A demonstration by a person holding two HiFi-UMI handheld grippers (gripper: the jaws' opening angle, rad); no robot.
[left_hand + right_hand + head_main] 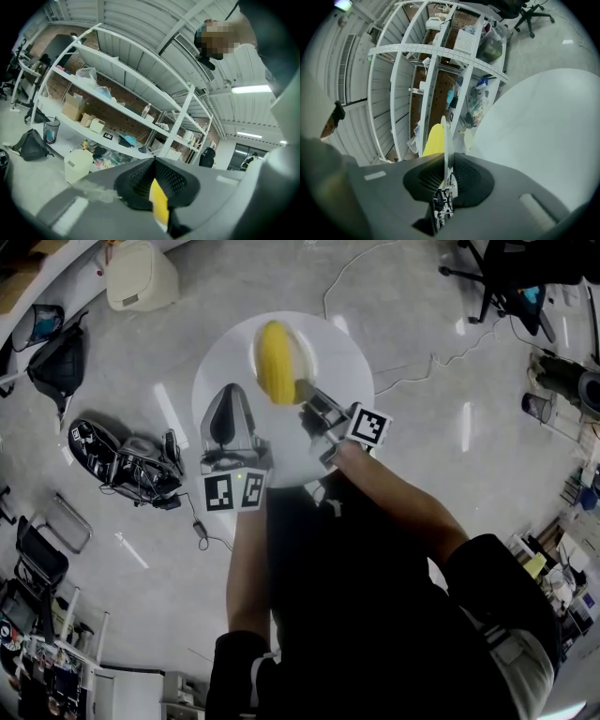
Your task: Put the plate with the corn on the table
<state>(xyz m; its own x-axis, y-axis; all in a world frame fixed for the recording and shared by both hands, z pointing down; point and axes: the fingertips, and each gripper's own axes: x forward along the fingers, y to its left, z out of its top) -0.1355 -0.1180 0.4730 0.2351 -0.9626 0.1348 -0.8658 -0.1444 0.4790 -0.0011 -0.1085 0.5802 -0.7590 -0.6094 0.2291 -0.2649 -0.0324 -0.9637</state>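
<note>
Closest to me, my left gripper (230, 401) sits over the near edge of the round white table (342, 348). In the left gripper view its jaws are drawn together, with a yellow strip (159, 204) showing in the seam. I can't tell if that strip is part of the gripper or something pinched. It plays no part in the carry, as far as I can see.

Just beside it, my right gripper (307, 395) has its jaws clamped on the rim of the plate (446, 136). The right gripper view shows the thin white edge running straight between the pads, with only the plate's thickness between them. The corn (275, 374) lies on the plate (303, 360), beyond the grip point.

I read the step as the set-down. The plate hangs over the middle of the table, and whether it touches the top I can't tell. The next move calls for keeping the plate flat so the corn doesn't roll, bringing it down until it rests on the tabletop, then opening the right jaws and backing off along the rim.

Farther out there is grey floor with a cream bin (139, 276) and a black bag (58, 362).
</note>
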